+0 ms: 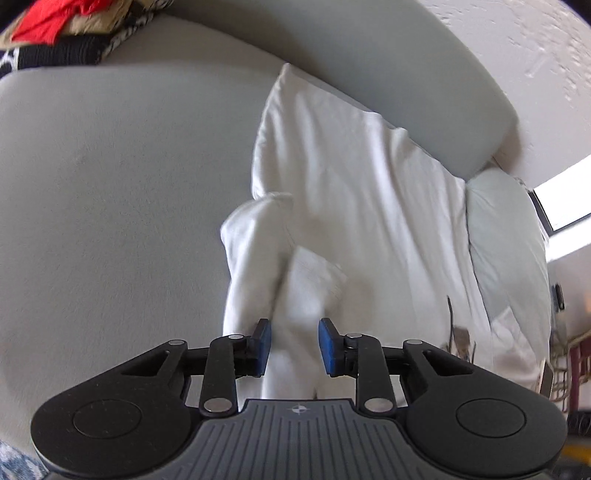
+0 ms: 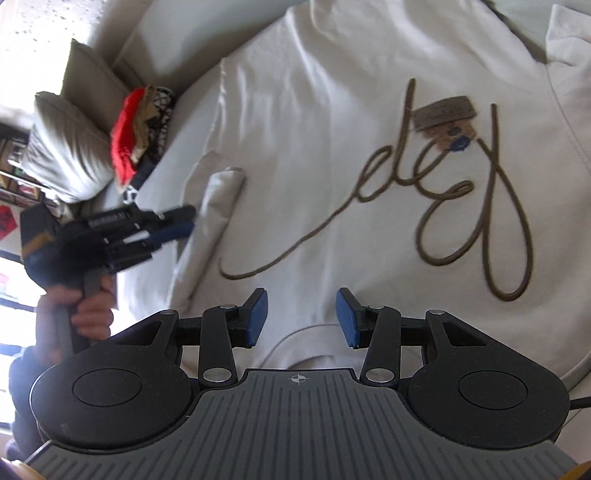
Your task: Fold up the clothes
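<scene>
A white sweatshirt [image 2: 332,147] with brown cursive lettering [image 2: 454,206] lies spread on a grey sofa seat. It also shows in the left wrist view [image 1: 351,192]. My left gripper [image 1: 294,347] is open, its blue pads on either side of a bunched fold of the sleeve [image 1: 255,258] without pinching it. The left gripper also shows in the right wrist view [image 2: 177,225], at the sleeve's edge. My right gripper [image 2: 301,319] is open and empty, just above the shirt's neckline [image 2: 314,332].
A pile of red, tan and black clothes [image 2: 142,136] sits at the back of the sofa seat [image 1: 110,203], also seen in the left wrist view [image 1: 55,29]. A grey cushion [image 2: 62,147] stands beside it. A pale cushion [image 1: 509,243] lies past the shirt.
</scene>
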A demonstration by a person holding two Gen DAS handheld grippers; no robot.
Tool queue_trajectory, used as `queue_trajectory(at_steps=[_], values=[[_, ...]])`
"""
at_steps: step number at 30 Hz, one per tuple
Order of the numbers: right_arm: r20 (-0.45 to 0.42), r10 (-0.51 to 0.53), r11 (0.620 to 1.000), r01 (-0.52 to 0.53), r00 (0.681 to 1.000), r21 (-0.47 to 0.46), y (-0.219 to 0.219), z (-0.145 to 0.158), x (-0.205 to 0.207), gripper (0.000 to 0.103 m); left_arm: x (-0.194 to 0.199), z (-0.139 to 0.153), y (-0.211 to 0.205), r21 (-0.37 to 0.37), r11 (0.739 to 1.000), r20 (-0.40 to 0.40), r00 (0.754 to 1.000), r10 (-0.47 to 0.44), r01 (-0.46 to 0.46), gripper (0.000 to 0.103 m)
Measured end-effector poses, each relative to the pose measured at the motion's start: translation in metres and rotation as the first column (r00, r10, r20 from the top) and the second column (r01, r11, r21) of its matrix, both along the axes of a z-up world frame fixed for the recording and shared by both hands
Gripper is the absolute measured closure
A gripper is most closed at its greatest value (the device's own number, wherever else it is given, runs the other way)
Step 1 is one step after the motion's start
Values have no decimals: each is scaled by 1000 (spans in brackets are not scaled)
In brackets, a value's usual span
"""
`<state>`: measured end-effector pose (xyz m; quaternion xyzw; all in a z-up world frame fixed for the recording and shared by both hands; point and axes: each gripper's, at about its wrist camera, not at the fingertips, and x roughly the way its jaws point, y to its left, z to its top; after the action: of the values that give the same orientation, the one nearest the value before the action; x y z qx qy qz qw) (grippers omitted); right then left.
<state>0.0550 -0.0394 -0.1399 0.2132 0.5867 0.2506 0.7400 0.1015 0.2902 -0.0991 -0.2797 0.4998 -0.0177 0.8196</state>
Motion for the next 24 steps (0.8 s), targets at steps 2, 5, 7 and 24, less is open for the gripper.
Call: queue_trajectory(at_steps=[2, 5, 7, 24], values=[[-11, -14, 1000, 14, 1000, 10, -3, -4, 2, 56, 11, -5, 2, -11, 1000, 0, 1000, 5, -5, 76], [-12, -20, 1000, 20, 1000, 19, -4, -5, 3, 56, 25, -9, 1, 38, 999, 1, 1000, -15, 15, 75], [-12, -21, 1000, 21, 1000, 22, -4, -6, 3, 56, 35, -14, 3, 52, 998, -12, 1000, -26, 26, 76], [5, -54, 999, 54, 999, -2, -2, -1, -2, 56, -20, 39, -22, 227, 974, 253, 965, -64, 5, 103]])
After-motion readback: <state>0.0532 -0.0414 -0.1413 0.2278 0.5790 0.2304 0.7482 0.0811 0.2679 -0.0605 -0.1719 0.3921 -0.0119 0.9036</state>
